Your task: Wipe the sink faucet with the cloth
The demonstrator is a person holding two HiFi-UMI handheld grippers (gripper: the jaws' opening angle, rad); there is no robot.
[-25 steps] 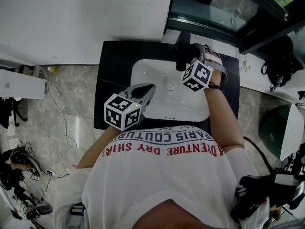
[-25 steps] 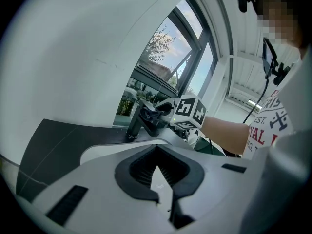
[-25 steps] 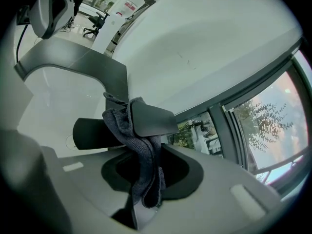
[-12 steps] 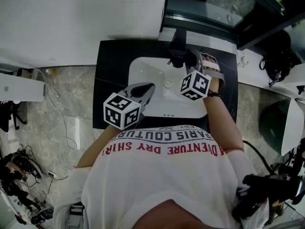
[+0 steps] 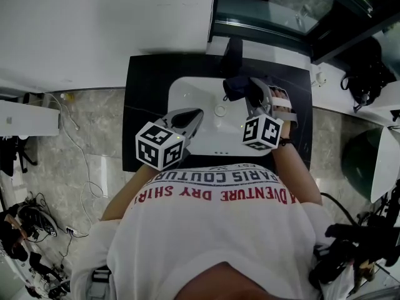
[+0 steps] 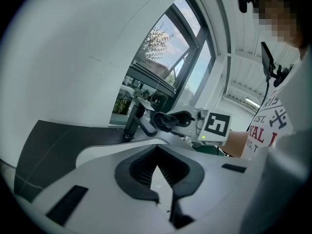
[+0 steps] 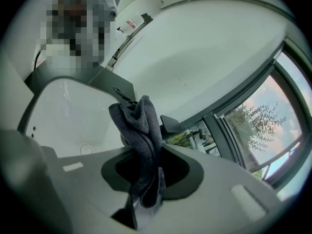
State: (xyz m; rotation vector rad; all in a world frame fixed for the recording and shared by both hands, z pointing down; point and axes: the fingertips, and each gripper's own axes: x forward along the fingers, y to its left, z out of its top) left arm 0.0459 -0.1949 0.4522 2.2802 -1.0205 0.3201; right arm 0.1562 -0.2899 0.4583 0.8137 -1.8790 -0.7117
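Observation:
The black faucet [image 5: 232,50] stands at the back of the white sink [image 5: 187,92], which is set in a black counter. My right gripper [image 5: 245,92] hovers over the basin just in front of the spout, shut on a dark grey cloth [image 5: 235,87]. In the right gripper view the cloth [image 7: 143,130] bunches up from between the jaws, with the faucet [image 7: 170,125] just behind it. My left gripper [image 5: 195,116] hangs over the basin's left front, shut and empty. In the left gripper view the faucet [image 6: 132,123], the cloth [image 6: 162,121] and the right gripper [image 6: 187,118] lie ahead of it.
The drain [image 5: 220,110] sits mid-basin between the grippers. A dark-framed window [image 5: 275,11] runs behind the counter [image 5: 147,86]. A white wall ledge [image 5: 106,24] is at the left. Cables [image 5: 78,155] trail on the marble floor, and a black bag [image 5: 365,77] lies to the right.
My right gripper has drawn back from the faucet toward the person, carrying the cloth out over the basin. The left gripper has stayed put.

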